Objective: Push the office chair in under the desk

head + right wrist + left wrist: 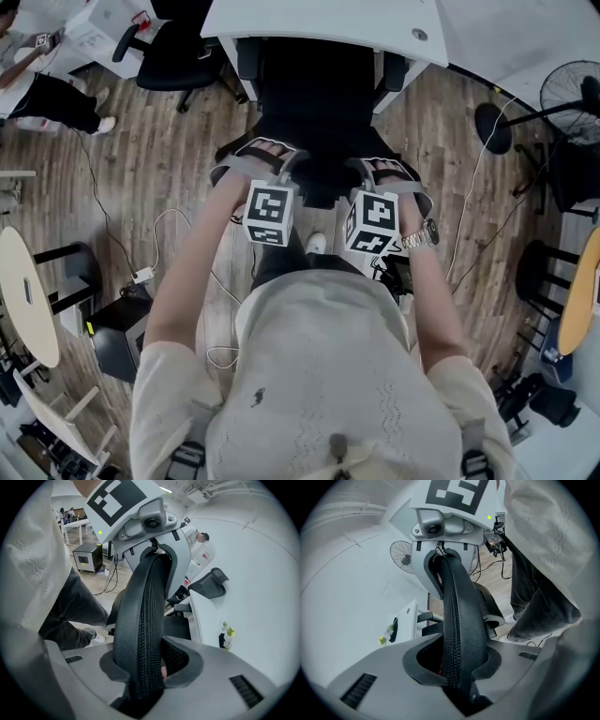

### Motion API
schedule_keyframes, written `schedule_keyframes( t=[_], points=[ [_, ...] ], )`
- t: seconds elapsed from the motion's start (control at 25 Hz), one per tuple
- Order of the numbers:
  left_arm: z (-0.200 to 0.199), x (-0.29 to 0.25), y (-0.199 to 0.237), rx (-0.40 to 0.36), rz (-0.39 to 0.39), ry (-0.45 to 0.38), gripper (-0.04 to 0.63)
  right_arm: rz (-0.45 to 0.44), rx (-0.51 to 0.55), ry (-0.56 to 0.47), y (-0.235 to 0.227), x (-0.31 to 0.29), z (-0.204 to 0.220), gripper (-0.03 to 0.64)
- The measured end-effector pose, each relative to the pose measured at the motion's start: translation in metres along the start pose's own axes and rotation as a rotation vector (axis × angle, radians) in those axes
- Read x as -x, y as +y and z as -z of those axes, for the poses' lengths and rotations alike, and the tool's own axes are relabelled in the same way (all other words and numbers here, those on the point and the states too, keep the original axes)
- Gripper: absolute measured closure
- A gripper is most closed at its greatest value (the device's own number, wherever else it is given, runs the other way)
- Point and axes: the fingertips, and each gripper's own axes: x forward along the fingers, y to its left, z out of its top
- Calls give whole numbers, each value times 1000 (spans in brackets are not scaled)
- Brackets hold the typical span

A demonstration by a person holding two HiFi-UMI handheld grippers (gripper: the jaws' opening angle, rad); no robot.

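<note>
The black office chair (314, 103) stands ahead of me with its seat partly under the white desk (328, 23). My left gripper (267, 155) and right gripper (384, 171) sit side by side on the top rim of its mesh backrest. In the left gripper view the backrest rim (457, 630) runs up between the jaws of the left gripper (457, 679), which is shut on it. The right gripper view shows the same rim (143, 620) clamped in the right gripper (140, 686). The desk edge (211, 616) shows beyond the backrest.
A second black chair (178, 56) stands at the desk's left, with a person (47, 94) beyond it. A standing fan (572, 94) and its round base (492, 127) are to the right. A black box (117, 333), floor cables (169, 225) and a round table (28, 295) lie to the left.
</note>
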Motion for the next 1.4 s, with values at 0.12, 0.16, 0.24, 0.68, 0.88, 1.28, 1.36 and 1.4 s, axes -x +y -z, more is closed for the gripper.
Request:
schedule_keyframes(
  t=[0.12,0.16,0.24,0.68,0.88,1.28,1.36,1.4],
  points=[
    [2,-2,5,-1,6,1,483,-1,-1,0,-6,-2,0,479],
    [3,-3,7,-2,7,0,483,-1,-2,-1,-8,-2,0,479],
    [5,-4,10,-3,9,-2,483,-3,-5,-1,-11,-4,0,479],
    [10,-11,21,-8,14,-12,485,-4,-13,-5,-23,-10,1,479],
    [18,-11,27,-14,7,-12,486,0,-12,-1,-31,-14,-4,477],
    [26,-13,36,-7,28,-12,488,-25,-22,-5,-41,-18,-8,472],
    [26,-14,37,-7,30,-15,488,-22,-27,-7,-43,-18,-8,472],
    [27,-14,38,-7,30,-17,488,-21,-28,-8,-44,-18,-8,472]
  ],
)
